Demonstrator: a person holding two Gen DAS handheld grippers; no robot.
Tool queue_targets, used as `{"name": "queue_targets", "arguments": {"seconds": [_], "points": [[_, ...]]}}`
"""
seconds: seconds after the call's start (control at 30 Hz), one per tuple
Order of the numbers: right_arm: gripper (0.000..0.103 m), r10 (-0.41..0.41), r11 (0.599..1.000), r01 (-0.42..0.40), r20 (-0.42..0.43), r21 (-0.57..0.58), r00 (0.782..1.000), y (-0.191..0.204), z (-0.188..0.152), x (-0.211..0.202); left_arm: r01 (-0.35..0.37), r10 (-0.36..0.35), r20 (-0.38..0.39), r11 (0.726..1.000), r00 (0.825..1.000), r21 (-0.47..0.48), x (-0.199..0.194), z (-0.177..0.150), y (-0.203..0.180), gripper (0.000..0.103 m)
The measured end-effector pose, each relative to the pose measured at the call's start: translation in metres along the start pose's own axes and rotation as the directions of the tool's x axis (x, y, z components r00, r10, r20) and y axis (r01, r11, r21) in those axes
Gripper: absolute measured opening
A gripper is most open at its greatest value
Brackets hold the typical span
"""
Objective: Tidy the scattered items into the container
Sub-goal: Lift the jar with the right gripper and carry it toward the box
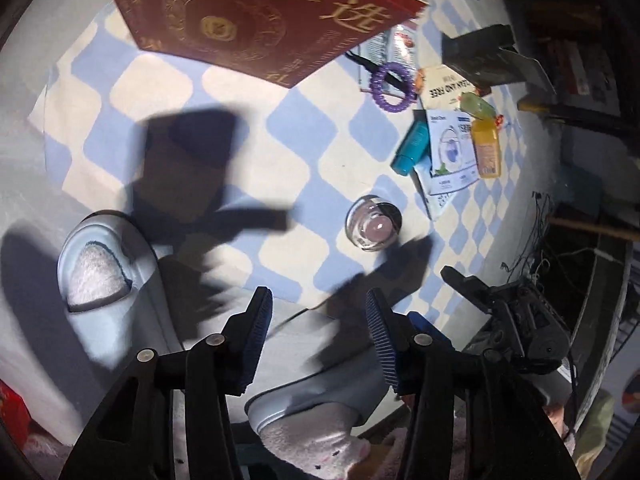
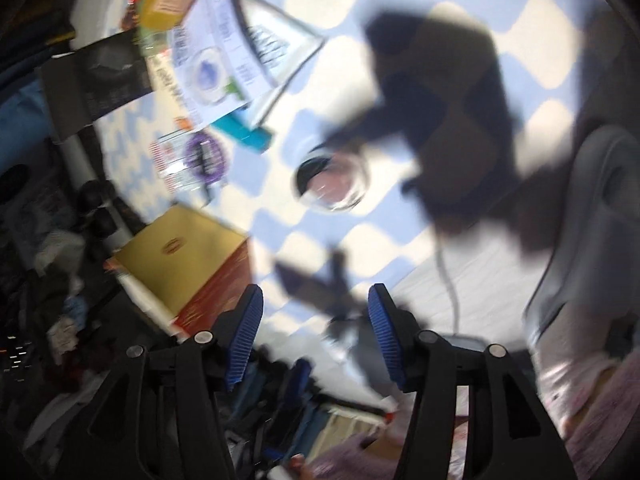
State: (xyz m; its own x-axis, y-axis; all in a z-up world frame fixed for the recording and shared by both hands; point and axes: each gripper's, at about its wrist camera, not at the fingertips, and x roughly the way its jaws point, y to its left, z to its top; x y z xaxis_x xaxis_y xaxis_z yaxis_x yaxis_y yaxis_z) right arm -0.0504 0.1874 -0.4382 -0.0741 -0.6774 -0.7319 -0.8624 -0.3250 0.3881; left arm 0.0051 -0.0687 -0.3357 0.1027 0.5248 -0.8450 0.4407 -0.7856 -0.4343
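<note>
On a blue-and-cream checked mat (image 1: 304,148) lie a clear glass jar (image 1: 372,224), a purple spiral hair tie (image 1: 390,86), a teal tube (image 1: 412,146), white sachets (image 1: 452,148) and a yellow bottle (image 1: 486,148). A big red box (image 1: 256,20) stands at the mat's far side. My left gripper (image 1: 318,312) hangs open above the mat's near edge, with nothing between its pads. The right wrist view is blurred. It shows the jar (image 2: 332,184), hair tie (image 2: 208,156), tube (image 2: 244,134), sachets (image 2: 224,60) and the box (image 2: 184,276). My right gripper (image 2: 316,312) is open and holds nothing.
Two grey slippers (image 1: 96,272) (image 1: 312,412) with a person's feet stand at the mat's near edge. A black packet (image 1: 484,56) lies beyond the sachets. The black frame of the other hand-held tool (image 1: 516,320) is low on the right. Dark clutter and cables border the mat's right side.
</note>
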Motion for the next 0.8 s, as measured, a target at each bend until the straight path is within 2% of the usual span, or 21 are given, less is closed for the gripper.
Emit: {"name": "queue_targets", "arguments": {"seconds": [0.13,0.23,0.37,0.53,0.67,0.73,0.8], "points": [[0.063,-0.105,0.993,0.107,0.049,-0.040,0.993,0.010,0.019,0.026,0.013,-0.014,-0.059,1.000,0.998,-0.015,0.015,0.007,0.000,0.049],[0.063,-0.192,0.968,0.208,0.115,-0.142,0.975,0.029,0.031,0.041,0.015,-0.014,-0.102,1.000,0.995,0.002,0.025,0.010,0.000,0.049],[0.063,-0.318,0.873,0.373,0.213,-0.313,0.924,0.062,0.037,0.064,-0.023,0.025,-0.120,1.000,0.992,0.015,0.039,0.021,0.001,0.049],[0.067,-0.446,0.771,0.499,0.224,-0.397,0.867,0.076,0.036,0.098,-0.015,0.013,-0.114,1.000,0.993,-0.023,0.037,0.030,0.010,0.049],[0.069,-0.523,0.708,0.567,0.226,-0.422,0.822,0.067,0.034,0.116,-0.026,0.021,-0.103,0.999,0.994,-0.040,0.034,0.033,0.015,0.049],[0.069,-0.526,0.699,0.579,0.247,-0.418,0.814,0.066,0.034,0.116,-0.018,0.012,-0.106,0.998,0.994,-0.055,0.034,0.031,0.018,0.049],[0.069,-0.518,0.710,0.574,0.251,-0.407,0.818,0.062,0.036,0.113,-0.013,0.007,-0.117,0.999,0.993,-0.051,0.036,0.029,0.018,0.049]]}}
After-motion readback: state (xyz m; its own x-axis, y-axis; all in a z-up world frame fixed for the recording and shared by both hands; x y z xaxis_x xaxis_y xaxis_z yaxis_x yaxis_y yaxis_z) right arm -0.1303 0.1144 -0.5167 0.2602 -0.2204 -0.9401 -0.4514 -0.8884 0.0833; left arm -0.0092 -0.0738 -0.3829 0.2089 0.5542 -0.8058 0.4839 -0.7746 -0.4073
